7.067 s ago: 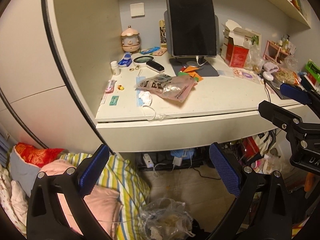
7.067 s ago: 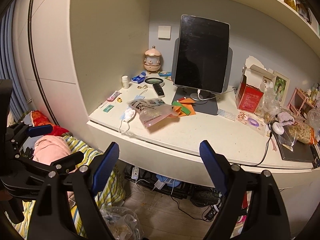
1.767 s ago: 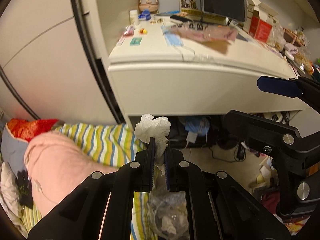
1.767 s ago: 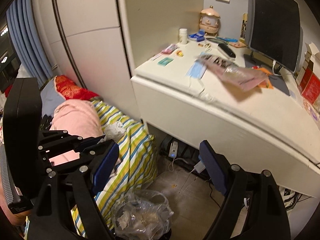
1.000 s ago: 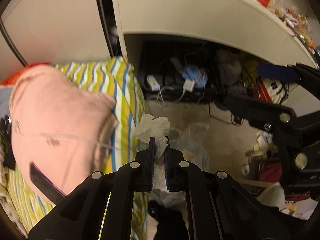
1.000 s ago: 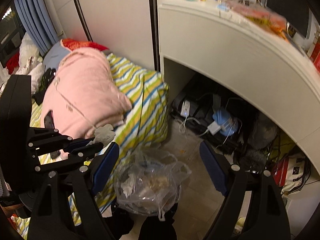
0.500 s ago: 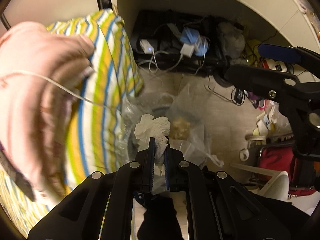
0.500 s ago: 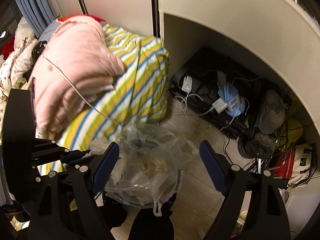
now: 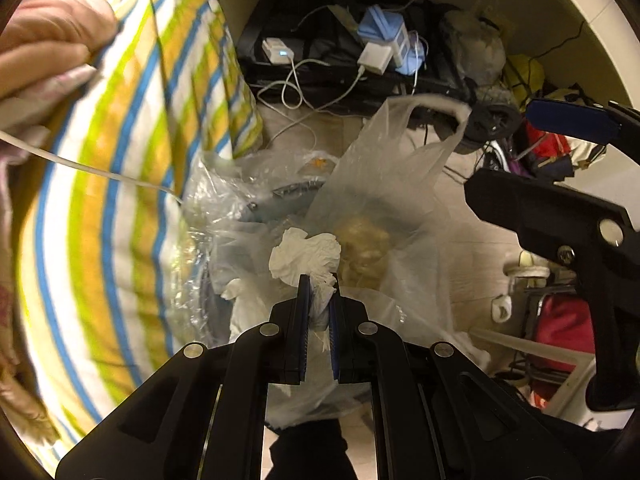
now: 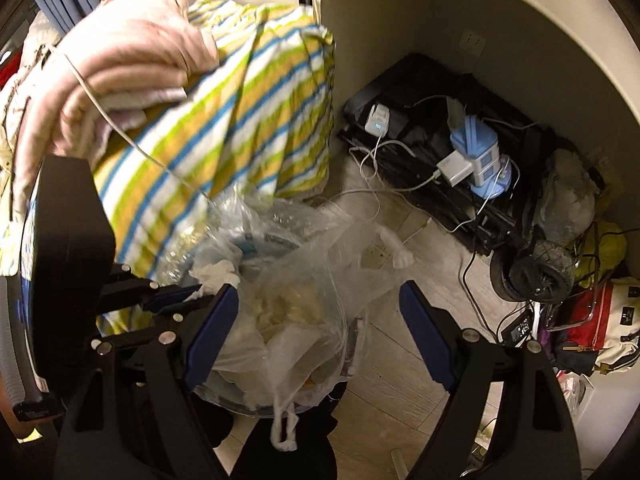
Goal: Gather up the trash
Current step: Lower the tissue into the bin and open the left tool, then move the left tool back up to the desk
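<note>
Striped bedding (image 9: 120, 184) against clear trash bag (image 9: 392, 184), cables (image 9: 296, 92) beyond

A crumpled white paper tissue (image 9: 306, 254) is seen, with a yellow-, blue- and white-striped cloth bedcover (image 9: 120, 168) at nine o'clock.

No text, label or number is legible anywhere — all too small or blurred.

Crumpled white tissue (image 9: 306, 254) (pinched) above clear trash bag (image 9: 384, 184)
</note>
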`<state>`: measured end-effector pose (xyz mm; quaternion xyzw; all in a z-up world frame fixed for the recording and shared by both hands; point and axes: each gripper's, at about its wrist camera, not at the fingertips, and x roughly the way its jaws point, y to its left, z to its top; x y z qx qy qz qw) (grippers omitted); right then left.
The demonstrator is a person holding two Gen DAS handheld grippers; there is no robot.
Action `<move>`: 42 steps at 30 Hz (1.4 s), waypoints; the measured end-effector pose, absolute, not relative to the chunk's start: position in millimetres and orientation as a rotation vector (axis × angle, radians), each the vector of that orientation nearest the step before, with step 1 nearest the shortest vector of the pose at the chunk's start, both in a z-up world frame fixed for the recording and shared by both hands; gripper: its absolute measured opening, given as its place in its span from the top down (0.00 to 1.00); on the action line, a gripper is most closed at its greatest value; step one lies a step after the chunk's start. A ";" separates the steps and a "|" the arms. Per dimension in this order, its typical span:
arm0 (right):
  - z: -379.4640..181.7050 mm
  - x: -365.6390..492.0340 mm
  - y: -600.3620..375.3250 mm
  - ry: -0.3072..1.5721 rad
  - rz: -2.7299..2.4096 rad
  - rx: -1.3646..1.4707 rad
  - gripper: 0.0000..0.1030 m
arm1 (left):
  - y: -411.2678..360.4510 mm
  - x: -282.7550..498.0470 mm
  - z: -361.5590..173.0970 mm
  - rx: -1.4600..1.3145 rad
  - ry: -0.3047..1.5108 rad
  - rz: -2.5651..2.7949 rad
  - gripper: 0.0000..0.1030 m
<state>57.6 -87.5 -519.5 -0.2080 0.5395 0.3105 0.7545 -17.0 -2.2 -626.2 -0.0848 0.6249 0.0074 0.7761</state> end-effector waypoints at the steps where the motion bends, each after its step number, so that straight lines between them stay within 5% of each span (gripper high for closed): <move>1: -526.4 57.9 -88.6 1.180 0.683 -0.459 0.23 | -2.5 -15.9 -630.6 -0.186 1.355 0.019 0.93; 14: -568.0 62.4 -84.2 1.191 0.764 -0.516 0.23 | -2.0 -12.0 -679.5 -0.205 1.397 0.067 0.92; 16: -569.9 63.0 -81.4 1.192 0.775 -0.524 0.23 | 0.2 -12.9 -680.4 -0.206 1.399 0.089 0.73; 28: -564.7 63.8 -75.9 1.194 0.797 -0.552 0.23 | 4.0 -11.4 -663.8 -0.180 1.387 0.139 0.23; 42: -505.4 63.3 -76.7 1.189 0.771 -0.537 0.23 | 7.0 -22.7 -604.6 -0.147 1.421 0.188 0.08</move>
